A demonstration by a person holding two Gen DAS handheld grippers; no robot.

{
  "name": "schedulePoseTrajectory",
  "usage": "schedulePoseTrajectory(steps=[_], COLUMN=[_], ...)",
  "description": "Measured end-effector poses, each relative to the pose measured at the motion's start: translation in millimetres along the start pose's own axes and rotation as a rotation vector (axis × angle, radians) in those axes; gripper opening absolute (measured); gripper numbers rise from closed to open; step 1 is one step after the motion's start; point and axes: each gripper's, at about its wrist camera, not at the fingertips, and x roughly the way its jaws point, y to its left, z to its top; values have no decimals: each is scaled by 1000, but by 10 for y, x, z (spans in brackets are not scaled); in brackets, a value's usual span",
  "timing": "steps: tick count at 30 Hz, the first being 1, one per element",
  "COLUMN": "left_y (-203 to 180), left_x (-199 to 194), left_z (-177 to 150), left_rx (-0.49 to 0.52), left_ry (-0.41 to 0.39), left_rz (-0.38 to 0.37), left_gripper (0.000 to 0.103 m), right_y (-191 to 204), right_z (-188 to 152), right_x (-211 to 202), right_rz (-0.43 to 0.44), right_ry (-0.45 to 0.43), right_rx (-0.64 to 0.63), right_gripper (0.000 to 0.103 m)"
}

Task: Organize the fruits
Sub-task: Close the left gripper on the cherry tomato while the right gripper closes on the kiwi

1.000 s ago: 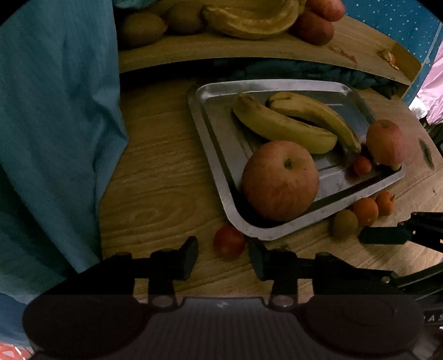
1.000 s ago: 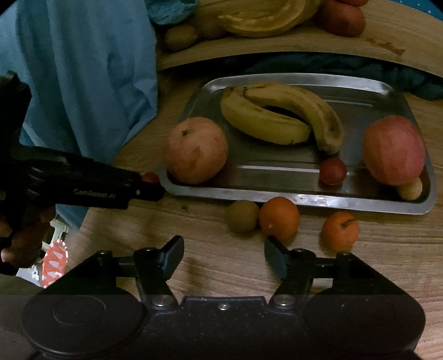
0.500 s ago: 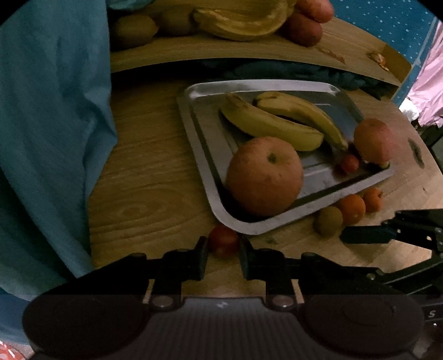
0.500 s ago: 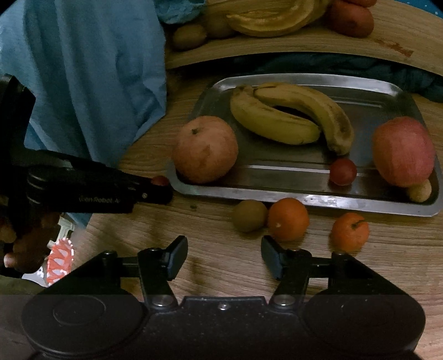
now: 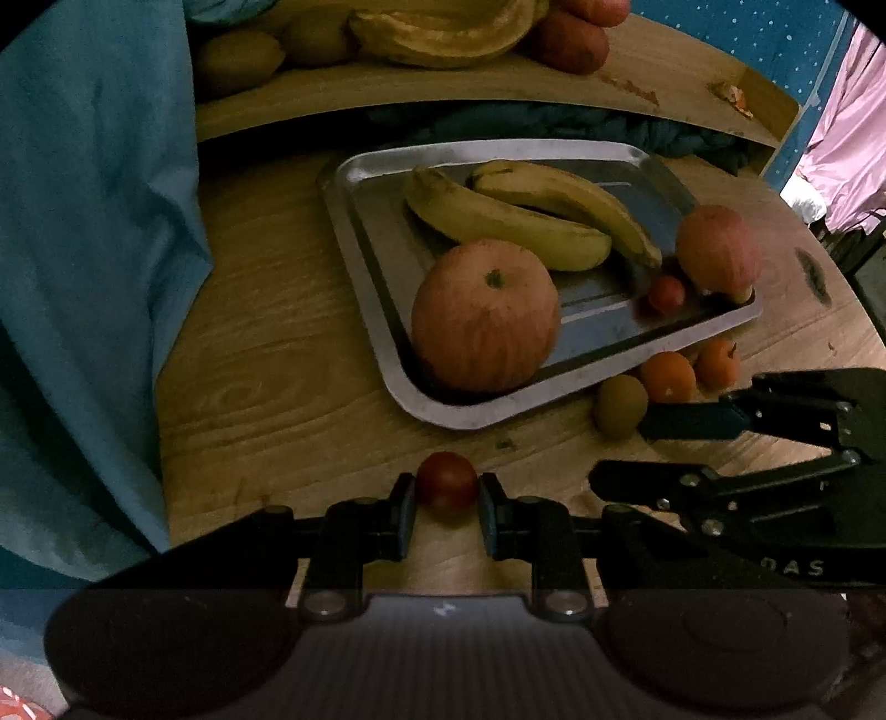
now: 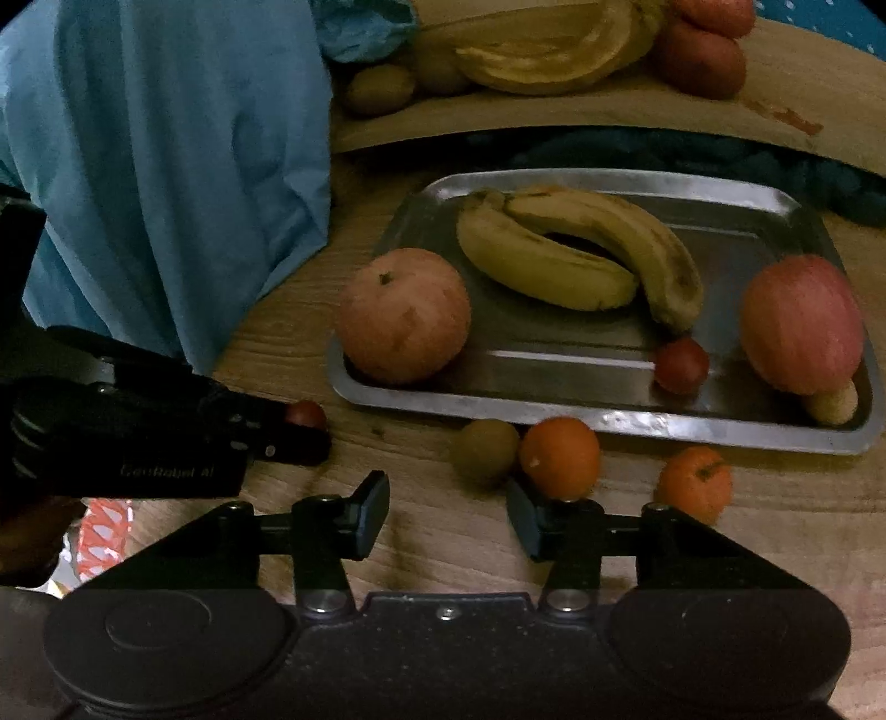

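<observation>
Wooden table (image 5: 266,343); left tool (image 5: 443,501) clamps tomato (image 5: 446,481); lettering blurred.

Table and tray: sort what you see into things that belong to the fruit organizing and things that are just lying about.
Part of the job:
- metal tray
- bananas, two apples and a small red fruit on the tray
- small red fruit in the left gripper
- green-brown fruit and two oranges on the table, before the open right gripper

Lying about:
- blue cloth
- produce on the back shelf

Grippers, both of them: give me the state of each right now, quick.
Left gripper: closed on the small red tomato.
Right gripper: open, holding nothing.
</observation>
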Motion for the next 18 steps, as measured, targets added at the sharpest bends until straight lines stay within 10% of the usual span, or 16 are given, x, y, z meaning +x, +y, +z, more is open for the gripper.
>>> schedulePoseTrajectory(steps=[18], left_y=[52], left_x=[-54], left_z=[-129], left_rx=[-29], left_ry=[4], left_rz=[20], left_gripper=[27], right_y=[103], right_z=[11], right_x=[83], right_rz=[-22], right_ry=[-23], right_rx=[-35], right_gripper=[31])
